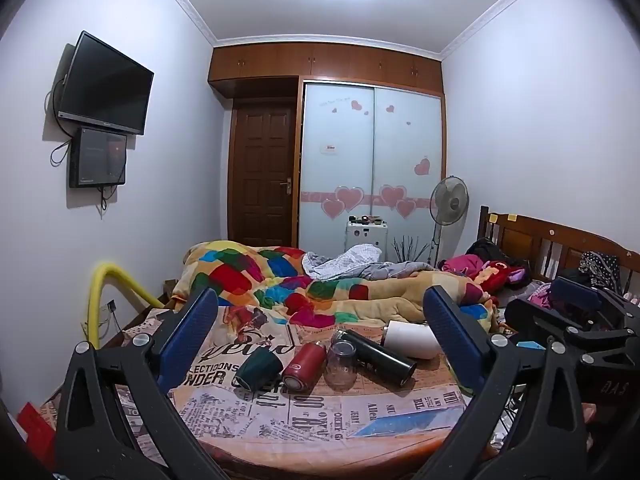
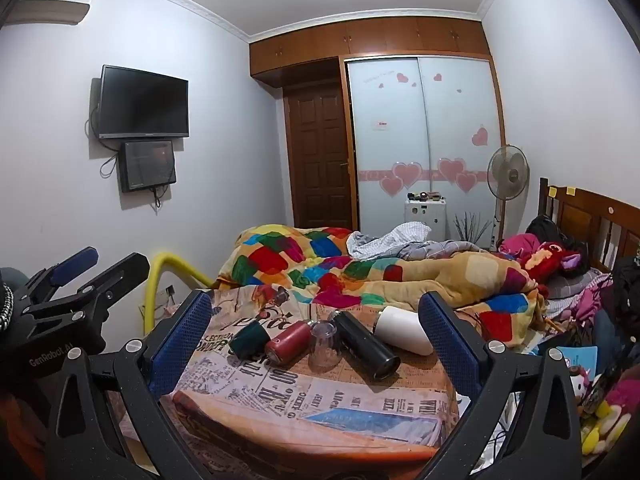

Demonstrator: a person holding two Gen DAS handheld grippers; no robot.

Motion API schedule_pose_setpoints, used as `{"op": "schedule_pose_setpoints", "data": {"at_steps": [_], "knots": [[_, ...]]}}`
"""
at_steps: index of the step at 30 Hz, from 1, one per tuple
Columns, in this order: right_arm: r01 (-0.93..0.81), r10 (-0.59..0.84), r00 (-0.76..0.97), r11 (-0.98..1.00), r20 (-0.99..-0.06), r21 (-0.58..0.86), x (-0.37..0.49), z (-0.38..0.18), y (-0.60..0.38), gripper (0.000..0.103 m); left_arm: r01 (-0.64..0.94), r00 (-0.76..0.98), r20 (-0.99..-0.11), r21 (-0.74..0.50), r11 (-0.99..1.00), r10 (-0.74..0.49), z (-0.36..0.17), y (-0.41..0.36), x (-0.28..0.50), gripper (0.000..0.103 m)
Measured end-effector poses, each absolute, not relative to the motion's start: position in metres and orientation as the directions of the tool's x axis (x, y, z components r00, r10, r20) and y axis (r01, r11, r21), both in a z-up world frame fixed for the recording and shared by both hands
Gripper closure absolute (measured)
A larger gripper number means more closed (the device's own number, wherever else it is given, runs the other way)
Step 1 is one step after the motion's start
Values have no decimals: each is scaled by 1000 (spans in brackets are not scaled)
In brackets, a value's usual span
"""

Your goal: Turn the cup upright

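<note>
Several cups lie on a newspaper-print cloth [image 1: 320, 412] on a low table by the bed. A dark green cup [image 1: 258, 369] [image 2: 249, 337], a red flask [image 1: 303, 366] [image 2: 289, 343], a black flask [image 1: 378, 357] [image 2: 366, 344] and a white cup [image 1: 412, 339] [image 2: 403, 335] lie on their sides. A clear glass [image 1: 341, 365] [image 2: 325, 345] stands mouth down. My left gripper [image 1: 320, 316] is open and empty, short of the cups. My right gripper [image 2: 316, 316] is open and empty, also short of them.
A bed with a colourful quilt [image 1: 304, 284] lies behind the table. A yellow pipe [image 1: 112, 292] bends at the left. Clothes and toys [image 2: 600, 380] pile up at the right. The right gripper's body [image 1: 580, 320] shows in the left view.
</note>
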State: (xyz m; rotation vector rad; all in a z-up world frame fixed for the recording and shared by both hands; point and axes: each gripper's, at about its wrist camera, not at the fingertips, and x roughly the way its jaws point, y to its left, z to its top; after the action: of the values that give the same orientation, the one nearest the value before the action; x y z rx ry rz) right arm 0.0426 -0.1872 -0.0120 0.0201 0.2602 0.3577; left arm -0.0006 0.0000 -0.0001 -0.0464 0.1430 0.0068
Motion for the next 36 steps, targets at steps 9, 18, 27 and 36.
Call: {"op": "schedule_pose_setpoints", "data": {"at_steps": [9, 18, 27, 36], "knots": [[-343, 348, 904, 937, -248, 66, 42, -12, -187, 0, -13, 988, -157, -52, 999, 5, 0, -7, 4, 0], [-345, 349, 905, 937, -246, 60, 43, -12, -187, 0, -8, 987, -162, -59, 998, -2, -2, -1, 3, 0], [-343, 346, 905, 938, -245, 57, 44, -13, -188, 0, -10, 986, -164, -66, 998, -1, -4, 3, 6, 0], [-342, 345, 906, 938, -246, 55, 42, -15, -188, 0, -11, 986, -167, -69, 998, 0, -6, 7, 9, 0]]}}
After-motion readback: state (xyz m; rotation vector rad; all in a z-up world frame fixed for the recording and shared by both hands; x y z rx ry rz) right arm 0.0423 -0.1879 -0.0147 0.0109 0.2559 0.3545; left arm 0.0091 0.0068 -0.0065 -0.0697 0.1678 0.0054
